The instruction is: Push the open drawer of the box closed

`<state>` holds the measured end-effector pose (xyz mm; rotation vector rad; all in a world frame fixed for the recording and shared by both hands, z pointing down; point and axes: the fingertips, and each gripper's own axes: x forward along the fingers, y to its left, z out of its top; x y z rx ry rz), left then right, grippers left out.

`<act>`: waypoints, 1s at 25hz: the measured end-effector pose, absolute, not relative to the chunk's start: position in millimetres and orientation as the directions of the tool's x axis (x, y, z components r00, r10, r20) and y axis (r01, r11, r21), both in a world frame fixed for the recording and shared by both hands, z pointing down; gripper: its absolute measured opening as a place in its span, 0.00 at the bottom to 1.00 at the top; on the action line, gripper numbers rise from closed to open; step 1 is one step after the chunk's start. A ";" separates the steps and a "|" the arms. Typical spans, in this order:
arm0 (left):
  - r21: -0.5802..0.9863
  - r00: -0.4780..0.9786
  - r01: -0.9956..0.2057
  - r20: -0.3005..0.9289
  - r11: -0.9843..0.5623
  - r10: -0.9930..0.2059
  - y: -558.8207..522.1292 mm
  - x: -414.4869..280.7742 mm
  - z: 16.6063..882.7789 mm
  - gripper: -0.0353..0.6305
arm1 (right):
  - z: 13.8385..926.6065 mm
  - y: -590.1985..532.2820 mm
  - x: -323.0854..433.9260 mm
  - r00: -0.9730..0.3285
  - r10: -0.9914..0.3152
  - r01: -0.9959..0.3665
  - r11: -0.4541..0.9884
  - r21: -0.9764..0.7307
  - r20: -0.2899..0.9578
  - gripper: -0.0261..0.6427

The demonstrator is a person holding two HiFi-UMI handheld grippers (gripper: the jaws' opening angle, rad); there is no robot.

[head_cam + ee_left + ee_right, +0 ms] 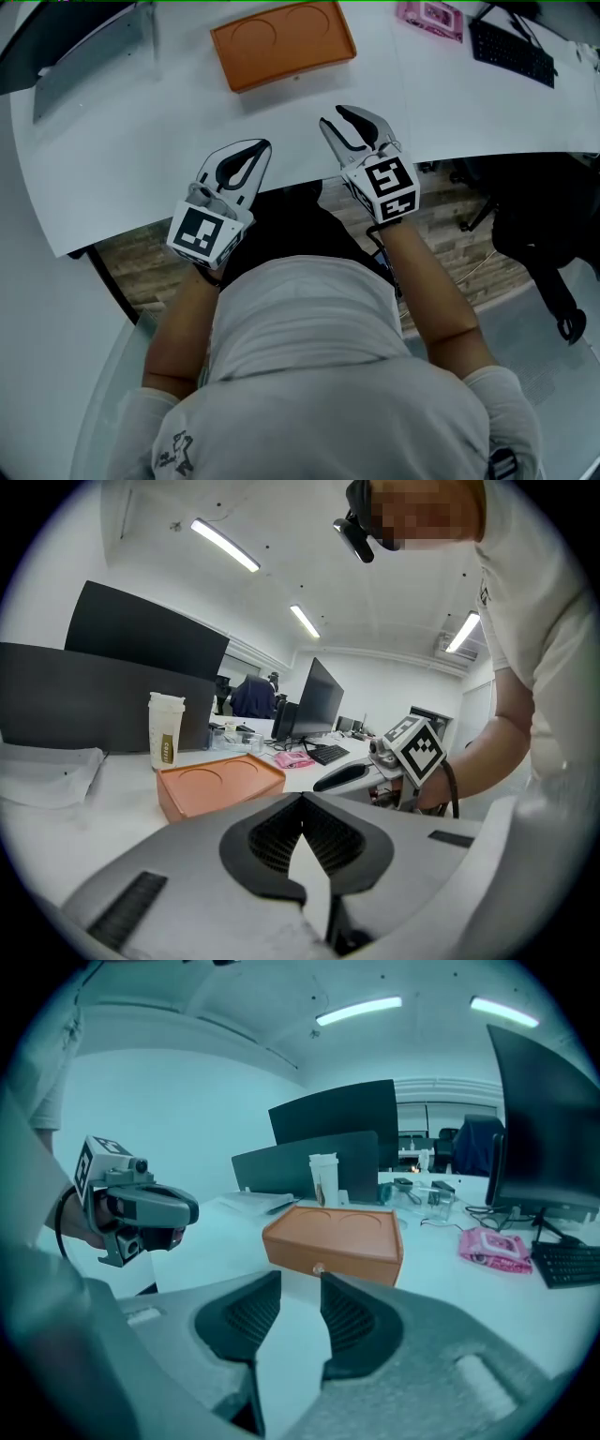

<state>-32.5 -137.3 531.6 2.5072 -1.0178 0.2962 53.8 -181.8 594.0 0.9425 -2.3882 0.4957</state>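
Fingers (272, 841) of the left gripper (264, 146) together, right gripper's (334, 114) slightly apart, both empty over the tabletop's (131, 159) near edge. Box (281, 42) lies left-right, knob (319, 1267) facing near.

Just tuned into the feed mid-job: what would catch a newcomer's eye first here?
The orange box sits at the far middle of the white table, its knob facing the person. Both claws hover over the table's near edge, short of the box: the left claw shut, the right claw slightly open, each empty.
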 end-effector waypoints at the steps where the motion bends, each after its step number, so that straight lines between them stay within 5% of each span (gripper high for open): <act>1: 0.296 0.709 -0.704 0.339 -0.646 -0.618 -132.6 -28.9 526.4 0.05 | 588.1 -176.7 56.0 -0.626 -0.521 -0.707 0.693 -0.140 0.581 0.24; 25: 0.106 0.656 -0.754 0.080 -0.648 -0.750 -69.8 -14.5 305.3 0.05 | 340.6 -96.3 65.0 -0.737 -0.623 -0.633 0.772 0.057 0.263 0.08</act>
